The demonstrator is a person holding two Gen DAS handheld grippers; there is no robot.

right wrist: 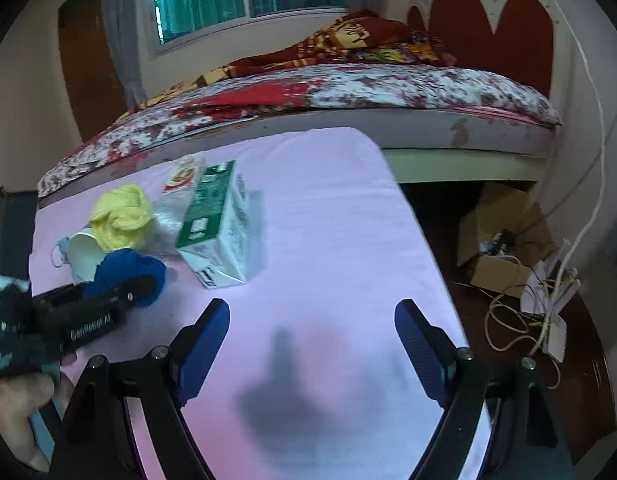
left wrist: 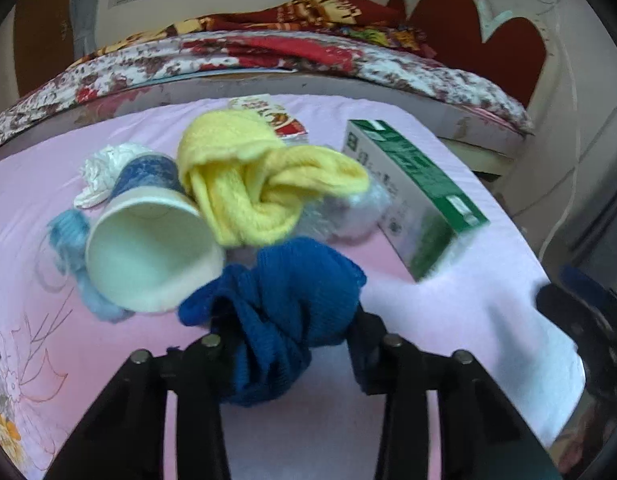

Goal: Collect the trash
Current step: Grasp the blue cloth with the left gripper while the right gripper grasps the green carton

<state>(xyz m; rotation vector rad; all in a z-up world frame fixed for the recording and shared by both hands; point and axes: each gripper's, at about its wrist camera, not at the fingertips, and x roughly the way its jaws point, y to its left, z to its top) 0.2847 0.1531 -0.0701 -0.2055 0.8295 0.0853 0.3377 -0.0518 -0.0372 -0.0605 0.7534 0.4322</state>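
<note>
clutter left — bare cloth right

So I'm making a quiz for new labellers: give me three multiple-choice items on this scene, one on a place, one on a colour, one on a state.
1. Where does the paper cup lie?
A. left of the yellow cloth, seen from the left wrist
B. on top of the green box
C. under the bed

2. What colour is the cloth between the left tongs?
A. red
B. blue
C. white

3. How do the right tongs stand?
A. shut on the box
B. shut on the cup
C. open, holding nothing

Key: 1 A, it lies tipped beside the yellow cloth. 2 B, dark blue knit. 3 C, only pink sheet shows between them.
</note>
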